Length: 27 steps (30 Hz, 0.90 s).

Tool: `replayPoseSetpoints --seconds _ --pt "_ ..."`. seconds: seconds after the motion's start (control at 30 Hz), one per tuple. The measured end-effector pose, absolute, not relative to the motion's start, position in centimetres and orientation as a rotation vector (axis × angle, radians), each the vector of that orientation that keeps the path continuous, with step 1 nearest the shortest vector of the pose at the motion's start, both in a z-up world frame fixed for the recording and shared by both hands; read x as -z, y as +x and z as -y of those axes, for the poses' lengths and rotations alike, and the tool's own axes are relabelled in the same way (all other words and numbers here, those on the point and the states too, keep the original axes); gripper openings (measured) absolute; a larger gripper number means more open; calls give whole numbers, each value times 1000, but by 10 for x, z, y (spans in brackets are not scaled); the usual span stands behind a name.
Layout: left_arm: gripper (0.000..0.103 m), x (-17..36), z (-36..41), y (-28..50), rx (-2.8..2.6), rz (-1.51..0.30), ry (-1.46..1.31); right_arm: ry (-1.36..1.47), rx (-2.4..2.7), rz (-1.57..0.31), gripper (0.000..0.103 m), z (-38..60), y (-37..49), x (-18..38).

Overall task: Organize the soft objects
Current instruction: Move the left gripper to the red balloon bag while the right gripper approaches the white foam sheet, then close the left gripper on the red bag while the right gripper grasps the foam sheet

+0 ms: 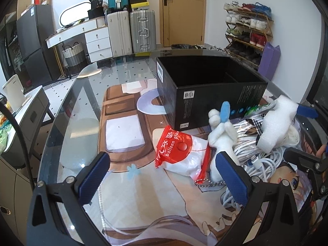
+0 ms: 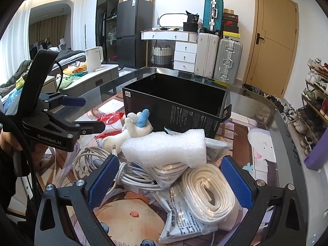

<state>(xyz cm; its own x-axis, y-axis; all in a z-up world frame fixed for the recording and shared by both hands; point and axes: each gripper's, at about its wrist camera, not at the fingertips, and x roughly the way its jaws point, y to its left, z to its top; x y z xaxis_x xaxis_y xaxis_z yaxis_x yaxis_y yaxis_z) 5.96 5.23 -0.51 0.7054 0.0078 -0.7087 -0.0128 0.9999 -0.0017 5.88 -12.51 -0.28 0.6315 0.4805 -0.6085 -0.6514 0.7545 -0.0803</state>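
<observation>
A white plush toy (image 1: 221, 131) with blue ears lies in front of the open black box (image 1: 205, 86). A red-and-white balloon glue bag (image 1: 180, 153) lies left of the toy. My left gripper (image 1: 164, 178) is open; the bag sits between its fingers and its right finger (image 1: 231, 176) is by the toy's lower body. My right gripper (image 2: 170, 182) is also open. It straddles a pile of white foam wrap (image 2: 166, 147), a bagged coil of white cord (image 2: 209, 190), a mask packet (image 2: 180, 211) and white cables (image 2: 98, 157). The plush toy (image 2: 135, 129) lies beyond the foam.
Everything rests on a glass table (image 1: 67, 110) covered by a printed mat (image 1: 123, 131). The left gripper (image 2: 86, 114) shows at the left of the right wrist view, held by a hand (image 2: 8, 141). Suitcases (image 2: 217, 55), a shoe rack (image 1: 248, 30) and a purple roll (image 1: 268, 59) stand beyond the table.
</observation>
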Motion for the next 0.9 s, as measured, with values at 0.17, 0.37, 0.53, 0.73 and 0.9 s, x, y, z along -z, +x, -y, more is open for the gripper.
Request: replayPoseSetpoints --seconds 0.17,0.37,0.53,0.73,0.9 --pt "103 10 -52 66 -10 -814 -4 -318 -656 -607 98 123 61 4" --pt "97 13 -54 72 7 -834 -35 -322 -651 -607 97 124 62 5" --pt "82 17 -53 74 28 -856 -46 -330 -647 -610 90 121 63 5" --pt "54 17 -47 71 61 -859 -61 -336 -647 -599 82 122 61 3" --pt "52 16 -47 69 65 -859 -72 -338 -655 -613 70 123 60 4"
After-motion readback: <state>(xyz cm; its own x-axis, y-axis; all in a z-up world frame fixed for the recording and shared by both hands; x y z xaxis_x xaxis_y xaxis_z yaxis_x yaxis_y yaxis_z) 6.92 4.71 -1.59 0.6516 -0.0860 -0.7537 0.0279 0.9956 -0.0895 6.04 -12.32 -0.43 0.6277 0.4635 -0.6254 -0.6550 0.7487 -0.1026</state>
